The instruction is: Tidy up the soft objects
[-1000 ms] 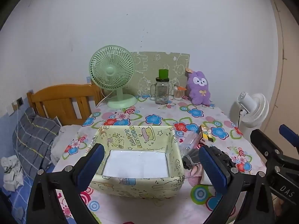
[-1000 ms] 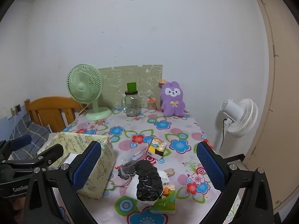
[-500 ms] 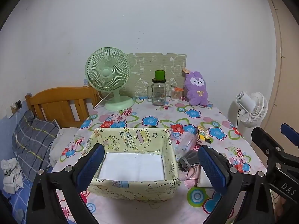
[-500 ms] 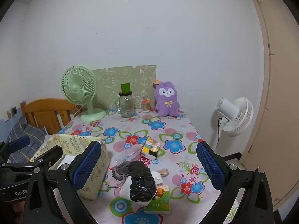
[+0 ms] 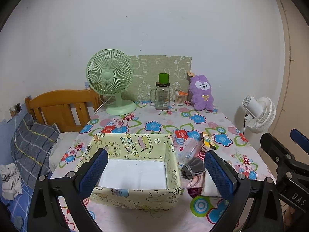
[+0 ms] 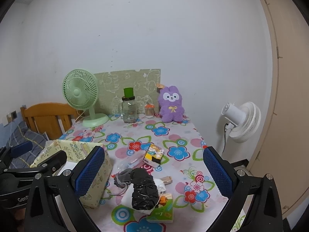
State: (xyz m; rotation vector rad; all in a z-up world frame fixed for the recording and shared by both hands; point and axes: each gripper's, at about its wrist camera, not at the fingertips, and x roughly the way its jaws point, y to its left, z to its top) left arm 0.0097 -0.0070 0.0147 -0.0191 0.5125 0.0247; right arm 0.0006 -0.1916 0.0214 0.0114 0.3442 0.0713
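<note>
The black bundle (image 6: 143, 189) lies dead ahead of the right claw (image 6: 153, 171), long axis pointing away, box (image 5: 135, 174) leftward; both claws gape wide, empty.

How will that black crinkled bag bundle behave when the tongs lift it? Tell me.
The black bag bundle looks glossy and wrinkled, so probably floppy, light and somewhat slippery. It rests on a tissue pack and paper, so it may drag those along.
</note>
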